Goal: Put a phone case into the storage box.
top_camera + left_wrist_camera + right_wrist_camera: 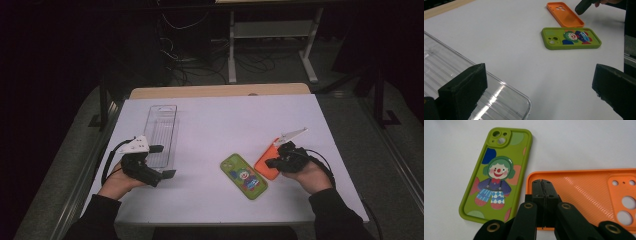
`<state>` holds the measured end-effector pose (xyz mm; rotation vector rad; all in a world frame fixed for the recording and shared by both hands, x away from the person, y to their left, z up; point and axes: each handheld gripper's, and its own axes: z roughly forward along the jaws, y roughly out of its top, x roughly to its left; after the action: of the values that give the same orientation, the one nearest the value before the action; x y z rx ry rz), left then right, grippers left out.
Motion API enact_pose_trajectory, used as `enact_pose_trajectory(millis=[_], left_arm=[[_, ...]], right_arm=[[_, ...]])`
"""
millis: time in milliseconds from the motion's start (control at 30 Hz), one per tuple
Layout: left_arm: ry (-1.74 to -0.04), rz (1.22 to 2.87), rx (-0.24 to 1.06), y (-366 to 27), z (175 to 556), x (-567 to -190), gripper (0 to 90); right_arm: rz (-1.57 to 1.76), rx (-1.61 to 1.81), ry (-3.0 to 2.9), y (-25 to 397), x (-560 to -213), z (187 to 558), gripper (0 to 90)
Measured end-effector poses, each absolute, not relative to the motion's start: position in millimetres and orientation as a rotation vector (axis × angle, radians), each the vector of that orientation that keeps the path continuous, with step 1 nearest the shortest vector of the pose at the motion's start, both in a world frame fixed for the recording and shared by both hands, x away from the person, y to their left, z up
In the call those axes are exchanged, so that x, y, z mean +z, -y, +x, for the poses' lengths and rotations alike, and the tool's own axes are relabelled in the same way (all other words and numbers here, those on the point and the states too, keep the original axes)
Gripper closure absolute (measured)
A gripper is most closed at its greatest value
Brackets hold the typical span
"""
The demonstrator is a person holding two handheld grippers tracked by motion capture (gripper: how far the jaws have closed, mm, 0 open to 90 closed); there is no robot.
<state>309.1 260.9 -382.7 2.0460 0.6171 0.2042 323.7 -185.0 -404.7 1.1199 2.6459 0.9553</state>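
At the left of the white table (pixel 210 120), a clear ribbed plastic tray (pixel 162 132) lies lengthwise, and your left gripper (pixel 166 161) hovers at its near end with its jaws spread wide and nothing between them; in the left gripper view one black pad stands over the tray's rounded corner (pixel 524 105) and the other sits far to the side above bare table. Toward the middle, a lime-green phone case printed with a cartoon clown (pixel 244 176) lies flat, printed side up, its camera cut-out pointing away from you. Just beside it, apart by a narrow strip of table, lies the orange soft-plastic phone case (pixel 266 162), hollow side up, camera holes at the far end. Your right gripper (pixel 270 162) is over this orange case: in the right gripper view its jaws are pressed together with no gap, their tips over the textured inside near the case's bottom edge (pixel 574 185). You cannot tell from here whether they touch it.
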Motion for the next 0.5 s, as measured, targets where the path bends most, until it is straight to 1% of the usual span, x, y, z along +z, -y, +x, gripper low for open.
enact_pose_trajectory(millis=[500], left_arm=[[-0.62, 2.053, 0.203, -260, 310, -383, 0.0]], right_arm=[[1.117, 0.79, -2.724, 181, -420, 324, 88.3]])
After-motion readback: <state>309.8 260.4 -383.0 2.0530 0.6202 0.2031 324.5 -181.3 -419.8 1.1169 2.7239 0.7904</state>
